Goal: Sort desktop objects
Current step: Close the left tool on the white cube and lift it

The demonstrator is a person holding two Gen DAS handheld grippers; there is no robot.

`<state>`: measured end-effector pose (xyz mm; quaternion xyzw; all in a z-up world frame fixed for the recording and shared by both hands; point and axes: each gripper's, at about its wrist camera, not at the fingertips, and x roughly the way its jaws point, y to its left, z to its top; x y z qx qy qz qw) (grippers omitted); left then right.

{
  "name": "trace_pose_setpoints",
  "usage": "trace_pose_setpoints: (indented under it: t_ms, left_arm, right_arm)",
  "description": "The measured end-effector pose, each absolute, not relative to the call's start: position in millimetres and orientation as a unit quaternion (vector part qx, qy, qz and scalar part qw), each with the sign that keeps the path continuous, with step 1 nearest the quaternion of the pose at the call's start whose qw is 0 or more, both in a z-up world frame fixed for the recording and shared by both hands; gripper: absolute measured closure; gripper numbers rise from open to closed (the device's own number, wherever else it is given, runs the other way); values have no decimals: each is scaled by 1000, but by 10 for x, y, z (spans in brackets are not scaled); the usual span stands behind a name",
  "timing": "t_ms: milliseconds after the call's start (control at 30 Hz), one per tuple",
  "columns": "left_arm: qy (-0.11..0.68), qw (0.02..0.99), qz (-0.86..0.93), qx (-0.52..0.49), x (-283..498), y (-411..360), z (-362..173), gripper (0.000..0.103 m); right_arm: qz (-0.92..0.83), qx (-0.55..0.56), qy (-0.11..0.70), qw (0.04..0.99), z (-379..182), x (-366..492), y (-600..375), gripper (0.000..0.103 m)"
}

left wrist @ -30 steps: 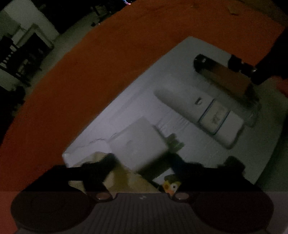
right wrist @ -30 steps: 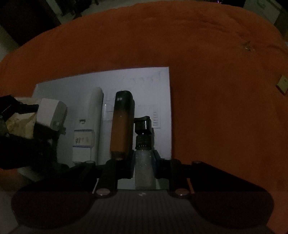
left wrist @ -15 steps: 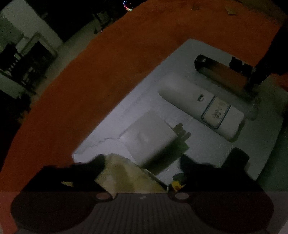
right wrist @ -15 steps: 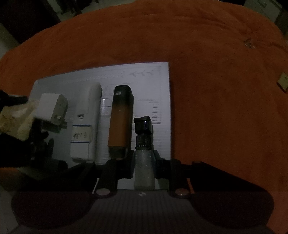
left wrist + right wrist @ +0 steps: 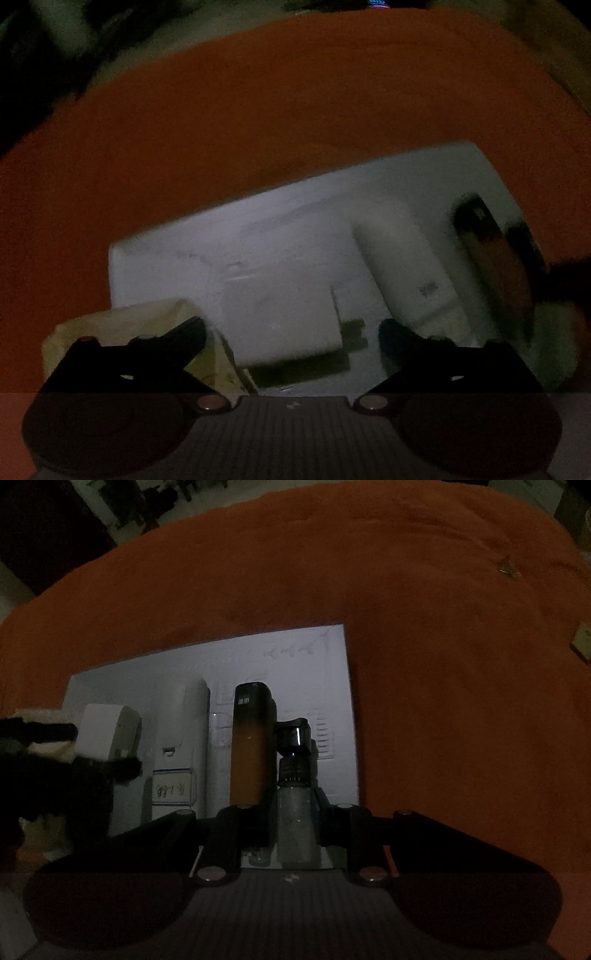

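an orange cloth [image 5: 424, 635] covers the surface in a dim room, with a white sheet [image 5: 295, 657] on it. the left gripper [image 5: 291, 328] is opening over the white charger [image 5: 284, 317], untouched. the right gripper [image 5: 295, 812] pinches the spray bottle [image 5: 295, 812] on the sheet.

Both views are very dim and grainy, as in a barely lit room. The white sheet [image 5: 303, 672] is the brightest surface, a dull bluish grey, while the orange cloth [image 5: 443, 664] fades to brown toward the frame edges. The left wrist view is smeared with motion blur, so the white adapter [image 5: 280, 317] and its shadow have soft edges. The right wrist view is sharper; a thin glint marks the spray bottle [image 5: 295, 812] cap. Fisheye distortion bends the cloth's far edge, and the corners go nearly black.
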<state>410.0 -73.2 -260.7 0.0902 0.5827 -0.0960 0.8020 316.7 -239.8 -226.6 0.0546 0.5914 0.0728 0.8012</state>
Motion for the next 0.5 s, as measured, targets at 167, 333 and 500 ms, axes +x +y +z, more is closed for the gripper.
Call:
trace_pose_setpoints:
  t_ms: [167,333,500]
  left_arm:
    - [588,805,-70,36,4176,-593,-2617,32]
    - [573,812,-91,61,4080,-628,-2553,51]
    - [567,812,-135,39,4015,-468,-2281,51]
  right_arm:
    - [66,60,592,801,-2303,3168,-2406,81]
    - [68,58,593,800,-2330,3156,-2385,81]
    - [73,63,583,807,-2203,3165,-2482,81]
